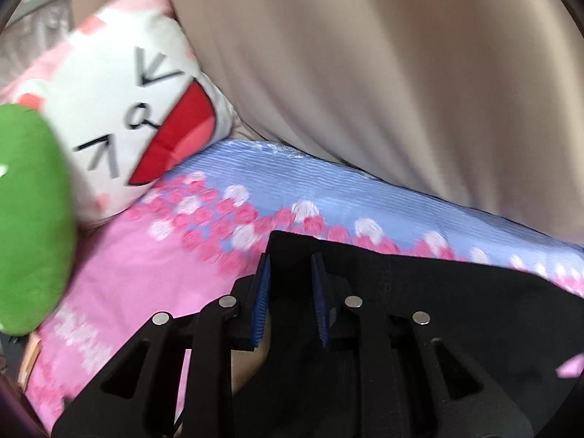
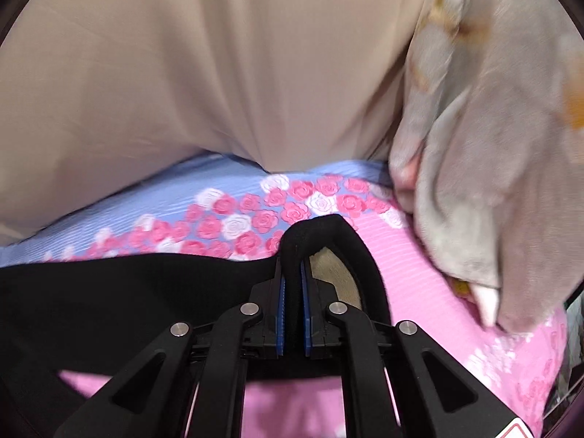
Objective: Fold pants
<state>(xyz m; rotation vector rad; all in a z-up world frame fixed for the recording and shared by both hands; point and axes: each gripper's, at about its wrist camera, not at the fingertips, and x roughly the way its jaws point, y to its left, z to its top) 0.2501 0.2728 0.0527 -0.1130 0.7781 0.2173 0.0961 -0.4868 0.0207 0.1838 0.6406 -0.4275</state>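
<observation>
The black pants (image 1: 456, 299) lie on a pink and blue rose-print bedsheet (image 1: 153, 255). In the left wrist view my left gripper (image 1: 292, 266) sits over the pants' near corner, its blue pads a little apart with black cloth between them. In the right wrist view my right gripper (image 2: 292, 273) is shut on a raised fold of the black pants (image 2: 109, 292), and the fabric loops up and over to the right of the fingers. The pants stretch between the two grippers.
A beige curtain (image 1: 383, 73) hangs behind the bed and also shows in the right wrist view (image 2: 200, 73). A white cartoon pillow (image 1: 138, 116) and a green plush (image 1: 29, 219) lie at the left. A grey blanket (image 2: 492, 164) is heaped at the right.
</observation>
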